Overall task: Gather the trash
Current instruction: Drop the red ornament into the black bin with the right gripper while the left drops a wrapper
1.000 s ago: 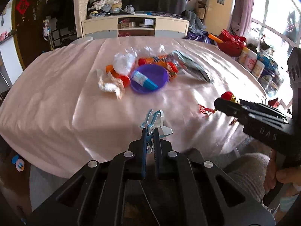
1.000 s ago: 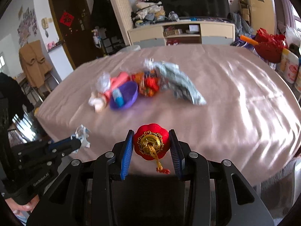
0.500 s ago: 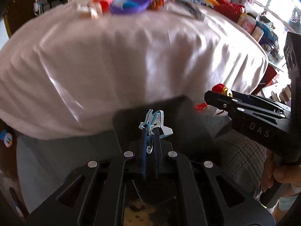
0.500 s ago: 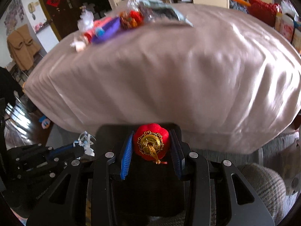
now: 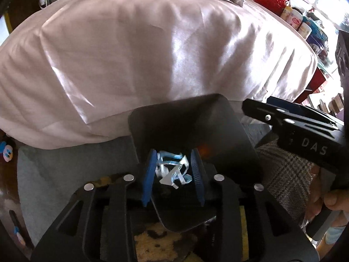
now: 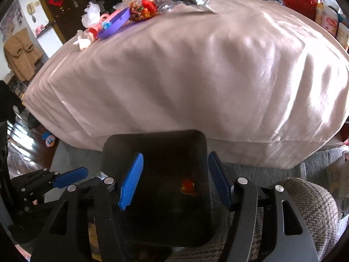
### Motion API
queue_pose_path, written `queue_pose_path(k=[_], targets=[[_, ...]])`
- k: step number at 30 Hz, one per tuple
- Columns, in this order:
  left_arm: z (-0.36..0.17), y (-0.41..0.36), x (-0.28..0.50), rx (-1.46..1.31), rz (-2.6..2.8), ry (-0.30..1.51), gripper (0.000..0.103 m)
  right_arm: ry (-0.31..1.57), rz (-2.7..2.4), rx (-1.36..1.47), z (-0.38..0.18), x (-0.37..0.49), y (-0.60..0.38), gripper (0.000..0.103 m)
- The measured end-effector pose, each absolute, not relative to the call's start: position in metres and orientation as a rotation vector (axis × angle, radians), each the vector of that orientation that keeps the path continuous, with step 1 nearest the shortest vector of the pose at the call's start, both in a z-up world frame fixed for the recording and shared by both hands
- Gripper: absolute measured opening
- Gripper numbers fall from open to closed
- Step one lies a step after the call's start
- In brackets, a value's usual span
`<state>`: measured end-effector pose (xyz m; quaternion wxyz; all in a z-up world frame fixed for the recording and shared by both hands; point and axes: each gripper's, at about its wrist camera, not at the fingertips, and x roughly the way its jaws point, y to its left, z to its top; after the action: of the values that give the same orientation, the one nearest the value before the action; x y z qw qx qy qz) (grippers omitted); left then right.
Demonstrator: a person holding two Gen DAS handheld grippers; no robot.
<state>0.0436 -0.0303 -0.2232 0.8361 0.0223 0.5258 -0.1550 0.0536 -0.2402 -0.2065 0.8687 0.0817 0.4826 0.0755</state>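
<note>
Both grippers have spread since half a second ago: right gripper [image 6: 174, 179] let the red round ornament [image 6: 188, 186] fall into the black square bin [image 6: 152, 137]. Left gripper [image 5: 173, 170] gapes, crumpled blue-white plastic scrap [image 5: 172, 170] loose between its pads (touching? unclear), bin mouth directly below
</note>
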Motion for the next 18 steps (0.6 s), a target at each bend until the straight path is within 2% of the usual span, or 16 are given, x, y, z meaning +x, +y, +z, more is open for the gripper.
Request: queue_pose_path(k=[3,5,18], targets=[[-0.221,-0.027,0.043,0.048,-0.318,1.105,0.043,0.994,0.138,0.177,-0.201,0.052,-0.245,0.063],[-0.218,-0.023,0.042,0.043,-0.307,1.092,0.060,0.987,0.126,0.178,-0.199,0.053,-0.245,0.063],[-0.178,0.011,0.051,0.001,-0.198,0.980,0.090,0.897,0.106,0.219,-0.161,0.056,-0.268,0.063]])
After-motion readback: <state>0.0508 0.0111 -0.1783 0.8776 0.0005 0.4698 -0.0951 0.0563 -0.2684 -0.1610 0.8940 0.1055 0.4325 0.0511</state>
